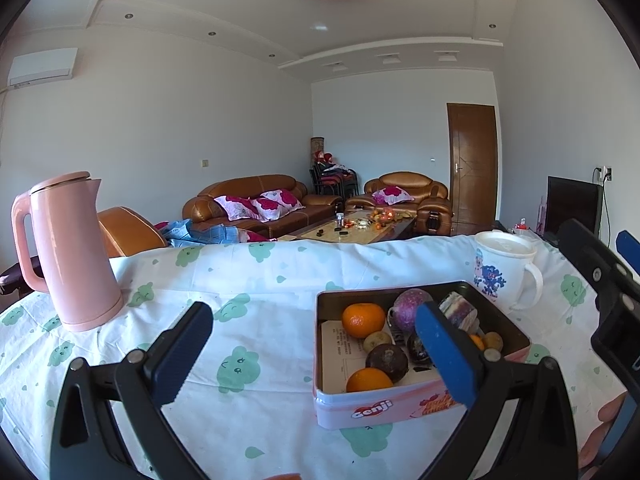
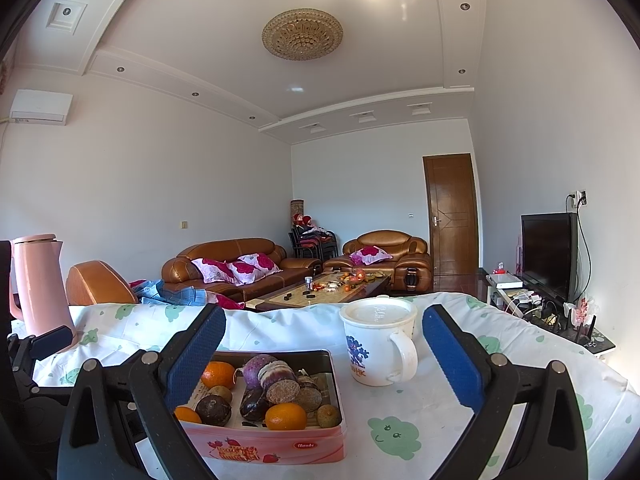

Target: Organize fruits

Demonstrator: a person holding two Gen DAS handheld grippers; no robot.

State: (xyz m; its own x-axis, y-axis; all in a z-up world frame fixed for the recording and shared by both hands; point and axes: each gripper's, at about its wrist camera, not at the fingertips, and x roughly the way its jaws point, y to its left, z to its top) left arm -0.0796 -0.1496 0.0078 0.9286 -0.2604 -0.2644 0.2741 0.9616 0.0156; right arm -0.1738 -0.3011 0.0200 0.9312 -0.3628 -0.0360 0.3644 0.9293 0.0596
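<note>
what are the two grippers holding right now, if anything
Nothing. The left gripper and right gripper are both open and empty, above the table near the tin of fruit.

tin (image 2: 276, 446): pink, strawberry print | kettle (image 1: 72, 252): pink | mug (image 2: 378, 350): white, blue motif | tablecloth (image 1: 248, 280): white, green clouds | oranges (image 1: 363, 320): orange | left claw (image 1: 316, 356) pads: blue
</note>
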